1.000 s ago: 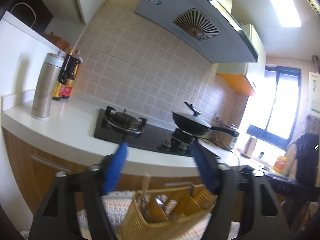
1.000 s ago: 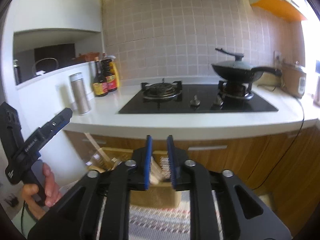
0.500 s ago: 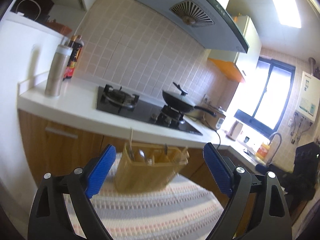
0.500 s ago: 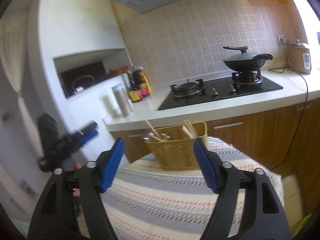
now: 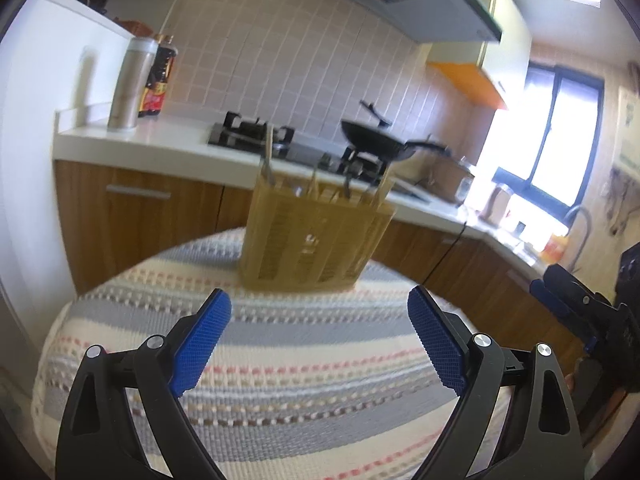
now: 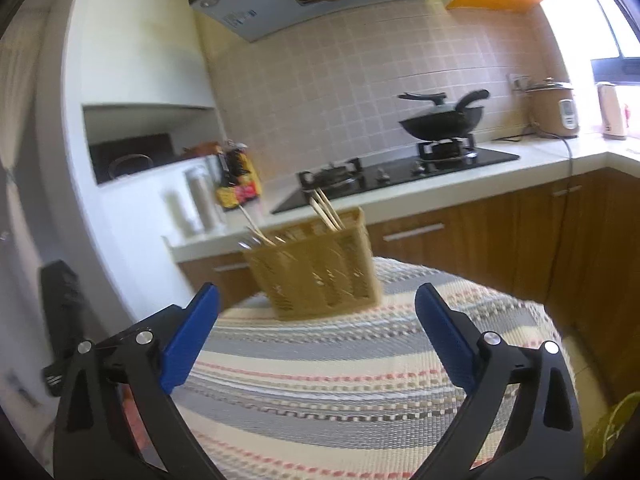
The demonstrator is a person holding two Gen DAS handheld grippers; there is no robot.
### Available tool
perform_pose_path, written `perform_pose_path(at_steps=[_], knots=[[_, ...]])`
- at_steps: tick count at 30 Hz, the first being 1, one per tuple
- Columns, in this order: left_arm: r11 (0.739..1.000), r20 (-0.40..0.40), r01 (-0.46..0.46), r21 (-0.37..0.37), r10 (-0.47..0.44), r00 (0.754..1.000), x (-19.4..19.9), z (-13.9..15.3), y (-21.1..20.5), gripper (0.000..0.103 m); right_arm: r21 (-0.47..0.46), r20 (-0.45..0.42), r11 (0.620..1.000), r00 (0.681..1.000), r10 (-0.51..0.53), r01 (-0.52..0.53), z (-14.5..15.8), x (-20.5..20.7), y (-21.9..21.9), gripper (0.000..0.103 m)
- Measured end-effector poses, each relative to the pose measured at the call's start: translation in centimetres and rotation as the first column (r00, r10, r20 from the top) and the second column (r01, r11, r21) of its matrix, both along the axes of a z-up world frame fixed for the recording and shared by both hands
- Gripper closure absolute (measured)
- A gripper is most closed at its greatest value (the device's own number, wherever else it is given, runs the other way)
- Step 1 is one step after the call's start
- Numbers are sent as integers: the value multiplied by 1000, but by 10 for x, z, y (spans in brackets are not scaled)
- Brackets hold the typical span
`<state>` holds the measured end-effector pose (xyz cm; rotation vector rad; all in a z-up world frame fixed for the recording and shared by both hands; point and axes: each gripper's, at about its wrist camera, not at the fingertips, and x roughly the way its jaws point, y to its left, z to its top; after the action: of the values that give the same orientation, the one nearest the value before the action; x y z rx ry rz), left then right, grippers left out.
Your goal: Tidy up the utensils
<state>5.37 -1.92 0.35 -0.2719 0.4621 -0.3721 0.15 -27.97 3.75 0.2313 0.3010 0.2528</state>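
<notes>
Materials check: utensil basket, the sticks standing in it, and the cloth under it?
Utensil basket: tan, slotted walls, likely molded plastic, though woven fibre is possible given the blur. Chopsticks: pale, thin, straight, looks like bamboo or wood, matte. Striped cloth: coarse woven textile with visible weave ridges, matte, probably cotton.

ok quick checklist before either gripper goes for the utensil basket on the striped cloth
1. Left gripper empty, jaws wide: ok.
2. Right gripper empty, jaws opening, nothing between them: ok.
3. Utensil basket upright on the striped cloth: ok.
4. Path from both grippers to the basket free of other things: ok.
5. Chopsticks and metal utensils stand in the basket, some leaning over the rim: ok.
6. Which compartment holds what: cannot tell, the basket is blurred in both views.
</notes>
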Motion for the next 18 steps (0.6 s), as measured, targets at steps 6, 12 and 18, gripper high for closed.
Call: perform_pose_path(at_steps=[6,12,18], knots=[[999,-30,-45,17,45,999,7,-41,-9,15,-154,80,977,987,-136,147,-30,6,23,8],[993,60,-107,45,104,993,-7,-39,-11,15,-153,76,970,981,-181,190,-46,12,19,8],[970,152,-223,93,208,966,-25,-29,-12,15,-164,46,970,983,-176,182,-54,18,18,8]])
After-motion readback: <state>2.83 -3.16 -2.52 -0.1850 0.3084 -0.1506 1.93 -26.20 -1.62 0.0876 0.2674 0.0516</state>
